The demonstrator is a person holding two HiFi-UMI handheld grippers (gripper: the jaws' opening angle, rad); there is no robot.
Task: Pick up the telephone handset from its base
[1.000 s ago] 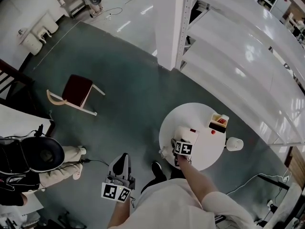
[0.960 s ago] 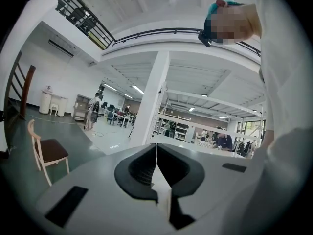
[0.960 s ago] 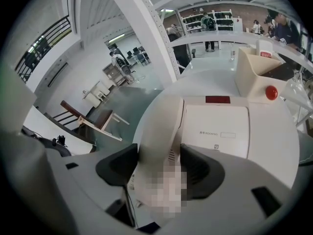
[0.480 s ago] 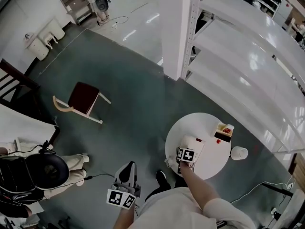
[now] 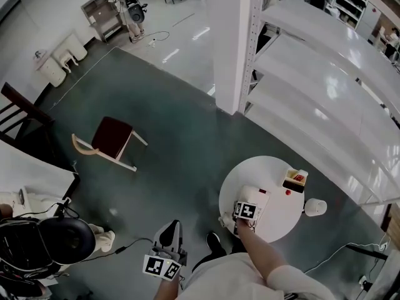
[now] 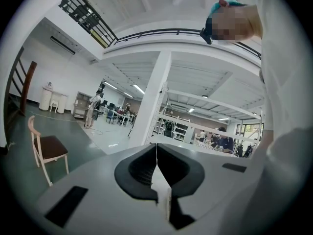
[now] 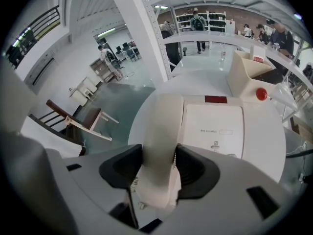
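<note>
Standing over a small round white bench [image 5: 253, 170] beside tall white shelving [image 5: 325, 74], the person has both tools out, but only one is at work. On the bench sits the cream telephone base [image 7: 212, 126], flat and squarish, with a red strip near its far edge. Beyond it stand an open-topped box [image 7: 247, 65] and a small red ball [image 7: 261, 94].

The telephone handset [image 7: 164, 131] lies along the left side of the base, apparently seated in its cradle and not yet raised. The right tongs [image 7: 159, 165] point steeply down at it. Their jaws have just been closing, and the near end of the handset is between them. Both dark pads now look to be against its sides, so the grip seems made or very nearly so. The coiled cord shows just at the right pad.

The left tongs [image 6: 157, 160] are held low and well away from the bench, pointing out across the room. Their jaws are pressed together with nothing between them.

By my reading, the step in hand is the grasp itself. The next move calls for a firm squeeze and then a straight lift off the cradle. The handset should stay level so that its smooth, rounded body does not slip or twist, and there must be enough slack for the cord to follow without dragging the base.
</note>
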